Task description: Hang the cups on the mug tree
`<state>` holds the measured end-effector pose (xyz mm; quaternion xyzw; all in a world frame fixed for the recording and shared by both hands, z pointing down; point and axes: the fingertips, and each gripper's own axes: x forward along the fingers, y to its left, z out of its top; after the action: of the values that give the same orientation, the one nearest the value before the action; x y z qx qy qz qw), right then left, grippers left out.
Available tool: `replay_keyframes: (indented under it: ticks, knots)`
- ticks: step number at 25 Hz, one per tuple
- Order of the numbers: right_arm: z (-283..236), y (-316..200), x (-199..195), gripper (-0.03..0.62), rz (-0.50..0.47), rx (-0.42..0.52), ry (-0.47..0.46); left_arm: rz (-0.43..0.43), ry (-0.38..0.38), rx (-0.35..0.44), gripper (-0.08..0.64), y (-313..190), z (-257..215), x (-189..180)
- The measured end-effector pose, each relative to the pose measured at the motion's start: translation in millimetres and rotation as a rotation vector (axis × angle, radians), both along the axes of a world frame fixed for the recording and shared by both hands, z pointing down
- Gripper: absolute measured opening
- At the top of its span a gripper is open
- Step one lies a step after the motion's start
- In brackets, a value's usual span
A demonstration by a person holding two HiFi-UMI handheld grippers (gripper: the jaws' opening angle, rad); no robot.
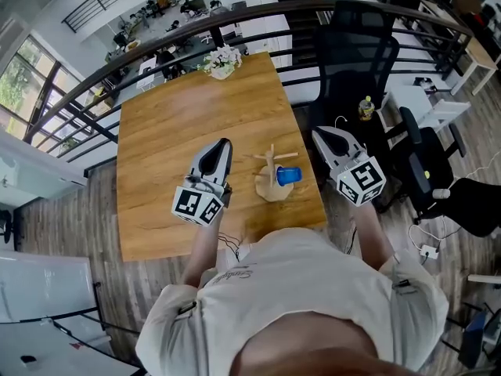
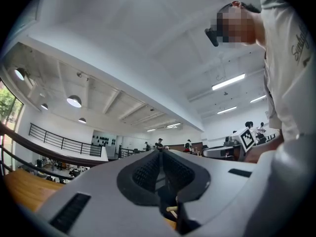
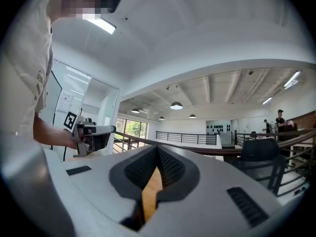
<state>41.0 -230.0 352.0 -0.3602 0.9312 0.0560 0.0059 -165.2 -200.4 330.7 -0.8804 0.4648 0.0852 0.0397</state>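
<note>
My two white grippers, left (image 1: 225,142) and right (image 1: 317,131), both have jaws pressed together with nothing between them. Between the two, lower than my jaws, one wooden mug tree (image 1: 270,188) carries one blue cup (image 1: 288,175).

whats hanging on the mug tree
One blue cup hangs on the right of the mug tree. Its other visible pegs are bare; the cup's handle is hidden.

Wooden table (image 1: 172,131), black chair (image 1: 352,61), possibly flowers (image 1: 222,59)
</note>
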Motion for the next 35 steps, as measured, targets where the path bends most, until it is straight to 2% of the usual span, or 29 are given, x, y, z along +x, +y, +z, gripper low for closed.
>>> replay_keyframes:
  ticks: [11,17,30,35]
  knots:
    - [9.0,-9.9,1.7,-0.008,-0.011,-0.079,-0.074,-0.003,0.015,-0.039,0.029,-3.7,12.9,3.0]
    - [6.0,-14.6,-5.1,-0.008,-0.020,-0.052,-0.057,-0.018,0.018,-0.038,0.029,-8.1,9.9,-0.2]
    - [21.7,-22.3,3.3,-0.008,0.000,-0.070,-0.060,0.003,0.009,-0.074,0.029,-24.5,25.5,14.2]
    - [23.1,-25.2,-1.5,-0.008,-0.002,-0.076,-0.063,-0.002,0.012,-0.089,0.029,-28.2,28.4,8.7]
